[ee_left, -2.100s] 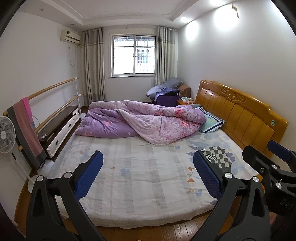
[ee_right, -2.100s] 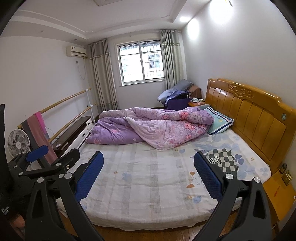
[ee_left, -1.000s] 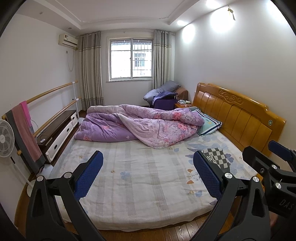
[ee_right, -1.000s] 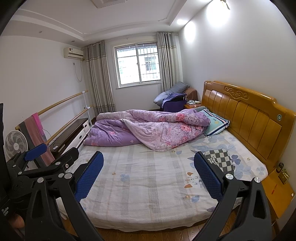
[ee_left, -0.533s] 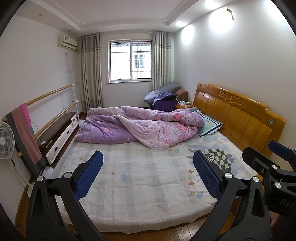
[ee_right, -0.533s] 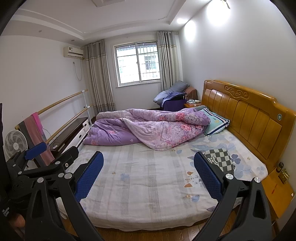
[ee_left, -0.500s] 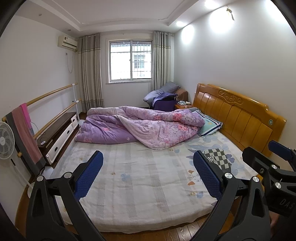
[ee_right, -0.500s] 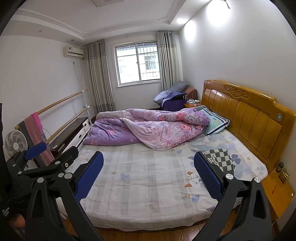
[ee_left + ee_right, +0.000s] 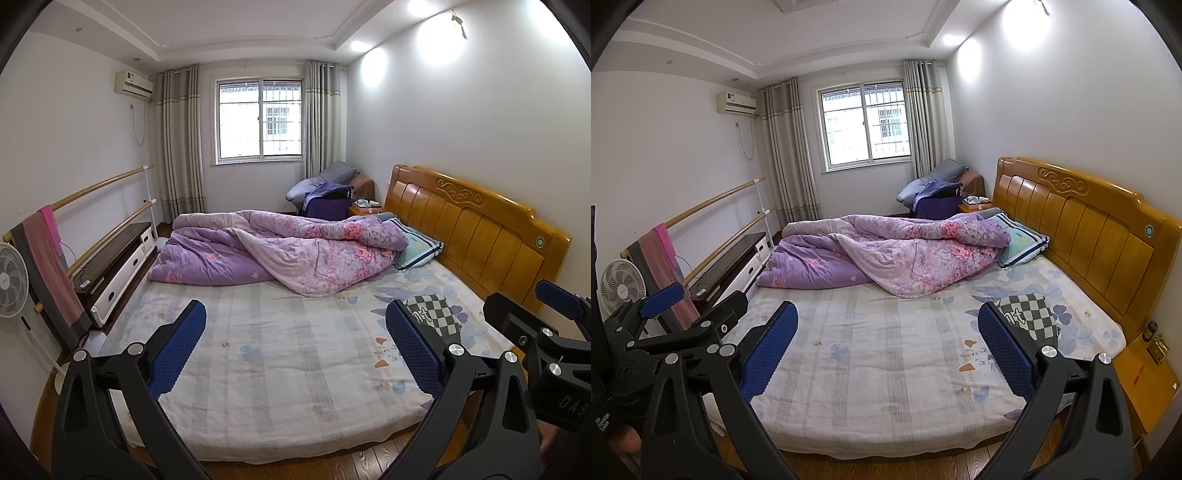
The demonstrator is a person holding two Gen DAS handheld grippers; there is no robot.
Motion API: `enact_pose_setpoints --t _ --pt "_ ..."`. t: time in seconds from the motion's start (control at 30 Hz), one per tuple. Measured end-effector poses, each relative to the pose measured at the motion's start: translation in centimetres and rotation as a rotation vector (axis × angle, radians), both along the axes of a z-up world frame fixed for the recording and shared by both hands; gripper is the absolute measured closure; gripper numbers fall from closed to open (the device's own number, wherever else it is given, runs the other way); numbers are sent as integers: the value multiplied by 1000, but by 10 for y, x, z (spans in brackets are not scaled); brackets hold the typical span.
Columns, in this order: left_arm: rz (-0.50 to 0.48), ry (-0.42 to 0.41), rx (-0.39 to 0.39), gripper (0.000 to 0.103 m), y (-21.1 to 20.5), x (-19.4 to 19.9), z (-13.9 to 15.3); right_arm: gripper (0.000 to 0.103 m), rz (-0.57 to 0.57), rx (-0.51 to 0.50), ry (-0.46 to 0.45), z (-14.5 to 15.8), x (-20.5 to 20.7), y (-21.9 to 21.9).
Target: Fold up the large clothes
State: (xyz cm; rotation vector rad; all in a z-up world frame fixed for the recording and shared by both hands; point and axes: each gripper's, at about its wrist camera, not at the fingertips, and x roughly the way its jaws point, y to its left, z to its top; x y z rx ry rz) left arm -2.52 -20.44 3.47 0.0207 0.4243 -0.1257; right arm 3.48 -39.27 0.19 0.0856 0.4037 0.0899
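The wide bed with a pale flower-printed sheet (image 9: pixel 280 354) is seen from its foot edge. A crumpled purple floral quilt (image 9: pixel 288 254) is heaped along the far edge, leaving the near half free — judged to serve as folding space. A small black-and-white checkered garment (image 9: pixel 1030 314) lies near the headboard edge, the likely piece to be folded. The left gripper (image 9: pixel 293 350) and right gripper (image 9: pixel 886 350) are held wide apart above the foot edge — nothing is gripped or touched.

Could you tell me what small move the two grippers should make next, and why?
Probably move both forward over the bed toward the black-and-white checkered garment lying near the wooden headboard. The left gripper and right gripper are open, empty and short of the mattress edge.
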Motion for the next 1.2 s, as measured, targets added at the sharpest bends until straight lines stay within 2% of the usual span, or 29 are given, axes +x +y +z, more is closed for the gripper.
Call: enact_pose_setpoints --t 1.2 --pt "9 16 4 5 -7 4 -13 9 4 12 14 -4 -2 4"
